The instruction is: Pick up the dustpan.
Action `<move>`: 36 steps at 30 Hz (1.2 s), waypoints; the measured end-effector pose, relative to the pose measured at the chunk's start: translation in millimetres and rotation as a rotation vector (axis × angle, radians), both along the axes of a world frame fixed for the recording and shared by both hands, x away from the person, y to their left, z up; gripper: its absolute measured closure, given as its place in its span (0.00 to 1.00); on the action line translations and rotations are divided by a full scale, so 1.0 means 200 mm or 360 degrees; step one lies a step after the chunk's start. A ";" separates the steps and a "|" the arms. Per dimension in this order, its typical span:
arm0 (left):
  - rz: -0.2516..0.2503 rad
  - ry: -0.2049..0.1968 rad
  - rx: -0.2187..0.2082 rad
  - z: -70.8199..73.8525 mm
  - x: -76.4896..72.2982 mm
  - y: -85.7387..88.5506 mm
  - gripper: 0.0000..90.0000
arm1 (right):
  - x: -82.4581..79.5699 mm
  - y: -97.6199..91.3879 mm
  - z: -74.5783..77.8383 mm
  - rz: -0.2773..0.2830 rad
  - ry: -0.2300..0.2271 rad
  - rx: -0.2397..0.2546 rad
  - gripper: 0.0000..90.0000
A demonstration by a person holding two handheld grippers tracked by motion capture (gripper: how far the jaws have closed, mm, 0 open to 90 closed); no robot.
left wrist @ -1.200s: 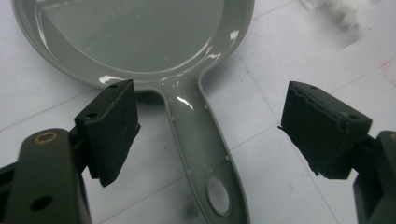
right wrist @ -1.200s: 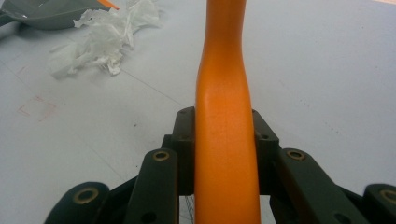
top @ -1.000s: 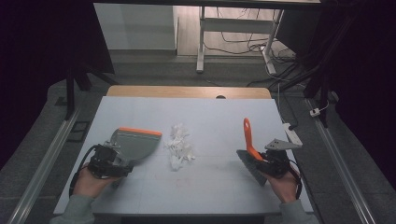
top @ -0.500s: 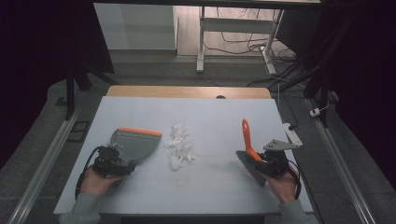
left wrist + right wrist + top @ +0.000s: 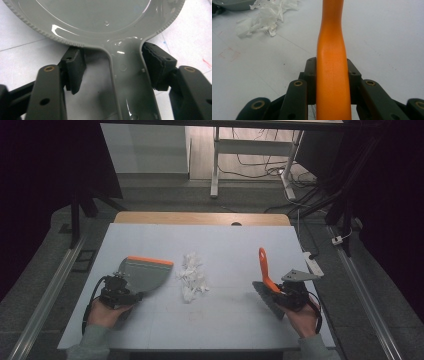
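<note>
A grey dustpan [image 5: 145, 272] with an orange front lip lies on the white table at the left. Its handle [image 5: 130, 75] sits between the jaws of my left gripper [image 5: 120, 292], which have just been closing. The right pad is at the handle's edge, while a gap remains at the left pad. My right gripper [image 5: 287, 295] is shut on the orange handle [image 5: 332, 50] of a hand brush, whose dark bristles [image 5: 267, 300] rest on the table. A small heap of white paper scraps [image 5: 192, 277] lies between dustpan and brush.
The white table top [image 5: 225, 245] ends in a wooden strip at the back. A white power strip [image 5: 312, 265] lies at its right edge. Metal rails run along both sides, and a desk frame with cables stands beyond.
My left gripper has sunk a little onto the table behind the dustpan. The right gripper and brush have kept still.
</note>
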State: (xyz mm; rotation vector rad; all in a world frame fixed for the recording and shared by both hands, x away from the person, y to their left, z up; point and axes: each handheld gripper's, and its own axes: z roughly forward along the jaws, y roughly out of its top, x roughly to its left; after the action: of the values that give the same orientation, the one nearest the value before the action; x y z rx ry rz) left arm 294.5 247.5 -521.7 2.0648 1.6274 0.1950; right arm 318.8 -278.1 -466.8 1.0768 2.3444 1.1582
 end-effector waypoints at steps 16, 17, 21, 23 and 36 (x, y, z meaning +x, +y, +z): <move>-0.0007 -0.0045 -0.0008 -0.01 0.01 0.04 0.68 | 0.00 0.00 0.00 -0.0003 -0.0002 -0.0006 0.78; -0.0001 -0.0050 -0.0015 0.00 0.01 0.05 0.68 | 0.00 0.00 0.00 -0.0004 -0.0001 -0.0004 0.78; 0.0007 -0.0091 -0.0043 0.01 0.00 0.09 0.69 | 0.00 -0.01 0.00 -0.0009 -0.0006 0.0003 0.78; 0.0009 -0.0118 -0.0052 0.02 -0.01 0.10 0.69 | 0.00 -0.01 0.01 -0.0010 -0.0008 0.0004 0.78; -0.0138 -0.0255 -0.0069 0.10 -0.09 0.16 0.69 | -0.01 -0.03 0.03 -0.0025 -0.0038 0.0032 0.78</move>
State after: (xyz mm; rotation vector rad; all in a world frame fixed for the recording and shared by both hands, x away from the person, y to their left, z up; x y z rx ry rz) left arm 276.7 279.3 -502.1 2.0268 1.4319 0.2851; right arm 317.0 -283.7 -461.0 1.0803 2.3067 1.1852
